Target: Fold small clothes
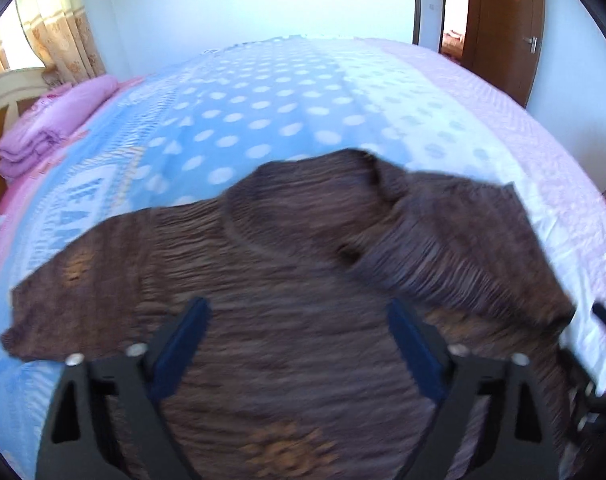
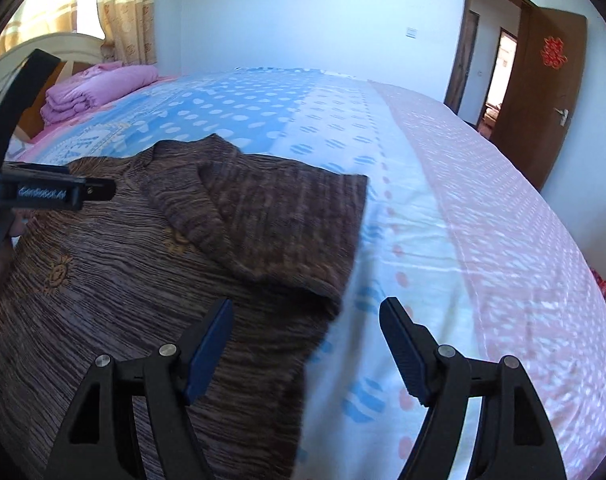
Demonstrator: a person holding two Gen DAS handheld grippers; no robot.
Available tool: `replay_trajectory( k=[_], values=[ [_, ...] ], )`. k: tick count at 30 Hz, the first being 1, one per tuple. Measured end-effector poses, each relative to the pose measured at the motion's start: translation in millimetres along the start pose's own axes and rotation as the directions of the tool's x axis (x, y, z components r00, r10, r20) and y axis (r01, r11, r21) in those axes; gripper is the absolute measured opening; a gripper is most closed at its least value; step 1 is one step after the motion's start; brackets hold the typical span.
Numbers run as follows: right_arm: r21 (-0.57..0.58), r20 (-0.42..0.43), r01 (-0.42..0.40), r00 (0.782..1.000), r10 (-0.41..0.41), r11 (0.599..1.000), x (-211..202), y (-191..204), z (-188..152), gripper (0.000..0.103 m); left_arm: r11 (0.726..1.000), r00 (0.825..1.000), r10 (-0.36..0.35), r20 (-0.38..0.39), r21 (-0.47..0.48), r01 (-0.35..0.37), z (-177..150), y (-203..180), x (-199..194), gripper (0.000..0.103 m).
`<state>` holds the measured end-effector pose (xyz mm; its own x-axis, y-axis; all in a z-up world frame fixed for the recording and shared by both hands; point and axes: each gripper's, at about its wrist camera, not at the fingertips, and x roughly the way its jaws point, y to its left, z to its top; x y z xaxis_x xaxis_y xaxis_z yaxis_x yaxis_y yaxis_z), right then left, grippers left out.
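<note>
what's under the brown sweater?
The brown sweater lies flat on the blue dotted bedsheet, which shows all around it. One sleeve is folded across its body. Anything between sweater and sheet is covered.

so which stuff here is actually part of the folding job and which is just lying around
Part of the job:
- brown sweater, spread on the bed with one sleeve folded in
- left claw, open above the sweater
- right claw, open at the sweater's edge

Just lying about:
- folded pink bedding by the headboard
- polka-dot bedsheet
- curtains
- door
</note>
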<state>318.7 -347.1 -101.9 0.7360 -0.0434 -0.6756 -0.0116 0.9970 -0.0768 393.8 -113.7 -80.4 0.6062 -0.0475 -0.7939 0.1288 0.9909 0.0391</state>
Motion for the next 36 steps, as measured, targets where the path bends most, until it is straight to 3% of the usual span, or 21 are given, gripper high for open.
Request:
replay_trajectory(
  k=[5,7,11,14,17,20,24,29,31,34,36],
  values=[
    [0.077,0.005,0.003,1.000,-0.003,0.997,7.8,-22.7,-13.6,0.076,0.999,0.998,0.037,0.050,0.015,-0.038,22.7,-26.1,7.7,0.088],
    [0.104,-0.012,-0.008,1.000,0.009,0.995,12.2,-27.0,-12.7,0.076,0.998,0.996,0.061,0.067,0.024,-0.063,33.0,-36.4,15.5,0.097],
    [0.099,0.007,-0.012,1.000,0.012,0.995,9.2,-24.8,-13.0,0.076,0.969,0.978,0.201,0.059,0.135,-0.207,37.5,-62.5,45.5,0.100],
    [0.090,0.015,-0.015,1.000,0.014,0.996,7.4,-23.1,-14.6,0.076,0.960,0.977,0.213,0.023,0.183,-0.213,25.6,-61.5,52.6,0.097],
    [0.098,0.025,-0.023,0.999,0.020,0.995,5.1,-24.7,-16.0,0.076,0.922,0.965,0.256,0.051,0.289,-0.259,-3.5,-49.5,38.8,0.103],
    [0.126,0.019,-0.013,1.000,0.011,0.992,7.5,-29.5,-15.9,0.076,0.896,0.955,0.292,0.045,0.337,-0.290,-26.3,-29.9,26.7,0.103],
    [0.130,0.010,-0.005,1.000,0.004,0.992,10.7,-28.5,-16.3,0.076,0.915,0.953,0.277,0.122,0.269,-0.300,-26.4,-4.5,-7.0,0.103],
    [0.101,-0.006,0.003,1.000,-0.002,0.995,14.3,-20.1,-17.7,0.076,0.974,0.965,0.154,0.213,0.132,-0.184,10.8,-15.3,-40.1,0.103],
    [0.110,-0.005,0.000,1.000,0.000,0.994,14.4,-21.6,-18.6,0.076,0.981,0.970,0.144,0.196,0.100,-0.165,26.0,-30.6,-32.0,0.103],
    [0.125,-0.008,-0.012,1.000,0.013,0.992,16.4,-24.6,-19.4,0.077,0.968,0.967,0.190,0.172,0.131,-0.214,40.6,-64.8,1.8,0.103],
    [0.133,-0.013,-0.022,1.000,0.024,0.991,18.3,-26.2,-19.5,0.077,0.959,0.972,0.218,0.086,0.163,-0.230,41.7,-80.4,35.9,0.103]
  ],
)
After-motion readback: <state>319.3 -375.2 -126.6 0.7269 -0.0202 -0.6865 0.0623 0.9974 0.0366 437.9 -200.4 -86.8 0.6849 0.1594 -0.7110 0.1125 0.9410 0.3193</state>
